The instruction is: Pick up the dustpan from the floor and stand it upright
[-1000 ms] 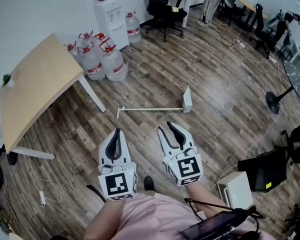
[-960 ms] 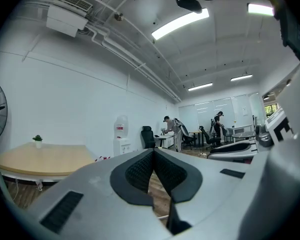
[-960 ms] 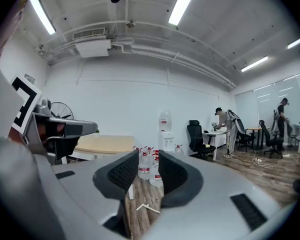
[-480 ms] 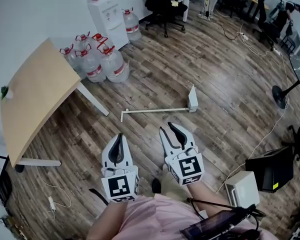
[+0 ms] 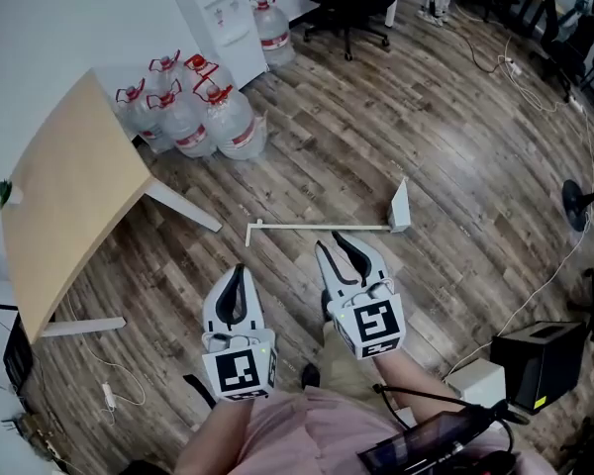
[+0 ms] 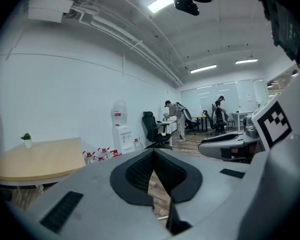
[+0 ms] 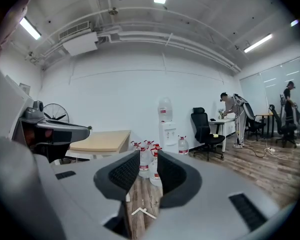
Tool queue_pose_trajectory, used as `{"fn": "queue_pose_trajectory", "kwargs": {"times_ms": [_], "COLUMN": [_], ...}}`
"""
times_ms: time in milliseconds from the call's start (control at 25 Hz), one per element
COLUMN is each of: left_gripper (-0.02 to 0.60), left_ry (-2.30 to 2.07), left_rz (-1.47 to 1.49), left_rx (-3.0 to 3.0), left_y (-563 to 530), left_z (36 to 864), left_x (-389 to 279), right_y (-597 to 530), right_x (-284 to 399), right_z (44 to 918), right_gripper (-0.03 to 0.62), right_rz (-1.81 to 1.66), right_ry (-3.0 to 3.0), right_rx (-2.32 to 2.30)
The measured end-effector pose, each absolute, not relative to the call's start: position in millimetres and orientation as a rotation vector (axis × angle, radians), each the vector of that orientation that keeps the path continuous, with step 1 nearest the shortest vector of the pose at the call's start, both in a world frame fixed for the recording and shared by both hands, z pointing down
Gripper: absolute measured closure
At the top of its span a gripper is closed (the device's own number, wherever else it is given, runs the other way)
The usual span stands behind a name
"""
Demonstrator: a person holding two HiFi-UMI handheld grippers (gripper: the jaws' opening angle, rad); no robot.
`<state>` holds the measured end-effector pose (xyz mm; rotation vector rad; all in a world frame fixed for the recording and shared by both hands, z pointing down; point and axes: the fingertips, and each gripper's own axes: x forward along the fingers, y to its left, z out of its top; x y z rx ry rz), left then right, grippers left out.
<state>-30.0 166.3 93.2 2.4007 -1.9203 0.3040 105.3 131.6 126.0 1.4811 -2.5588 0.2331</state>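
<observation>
Long-handled white dustpan (image 5: pixel 322 228) lies flat on the wood-plank floor at the centre of the head view, just above both tools and touched by neither. Your right tool (image 5: pixel 335 245) is parted and empty. Your left tool (image 5: pixel 236 270) is closed on nothing. Lower the right one crosswise over the thin handle and clamp squarely, so it can't twist as you raise it.

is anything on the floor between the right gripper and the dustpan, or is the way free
Nothing visible stands in the way. Only bare wood floor lies between the right gripper and the dustpan, whose long handle lies just ahead of the jaws. The table and water bottles stand off to the left.
</observation>
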Motion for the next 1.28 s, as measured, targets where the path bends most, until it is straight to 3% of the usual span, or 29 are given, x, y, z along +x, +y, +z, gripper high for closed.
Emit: {"fn": "queue_pose_trajectory", "kwargs": {"times_ms": [320,760,1280], "left_gripper": [0.572,0.572,0.572], "left_ry": [-2.036,-2.186,-2.075], "left_rz": [0.293,0.248,0.258], "left_rx": [2.312,2.226,2.195], "left_y": [68.3,11.9,-66.4], "left_z": [78.2,55.1,148.6], "left_x": [-32.0,-57.2,-118.2], "right_y": [23.1,-55.2,-126.0], "right_x": [98.5,69.4,-8.1], "right_z": [112.5,85.3,195.0], "right_gripper": [0.488,0.49,0.482], "right_rz": [0.208,0.11,0.203], "right_ry": [-2.631,-2.727,-2.68], "right_rx": [1.349,1.217,1.012]}}
